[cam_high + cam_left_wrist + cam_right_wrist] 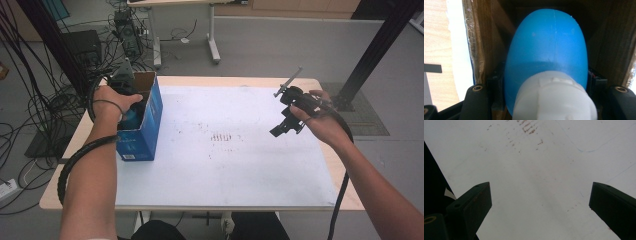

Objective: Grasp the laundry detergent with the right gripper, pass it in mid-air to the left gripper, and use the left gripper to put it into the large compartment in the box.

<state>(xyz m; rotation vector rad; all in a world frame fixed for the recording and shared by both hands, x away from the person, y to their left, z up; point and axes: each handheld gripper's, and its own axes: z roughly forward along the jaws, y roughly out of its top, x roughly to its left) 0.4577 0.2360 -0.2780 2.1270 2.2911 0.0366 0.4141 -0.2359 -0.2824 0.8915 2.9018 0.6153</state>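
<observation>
1. Left tool [546,100] is down inside the blue box [150,117] at the counter's [250,170] left edge, pinching a blue bottle [546,47].
2. Right tool [540,202] hangs spread wide above the white counter, holding nothing.

Landmark is the box [142,127]: it stands on the table [240,80], on the left edge of the sheet [225,165] that covers most of the tabletop. The left gripper [131,102] reaches down into the box's open top, and in the left gripper view the bottle [546,50] sits inside the box between the jaws, cap [554,100] nearest the camera. The right gripper [282,125] hangs over the sheet well right of the box, apart from everything. Smudge marks [222,137] lie on the sheet between box and right gripper.
</observation>
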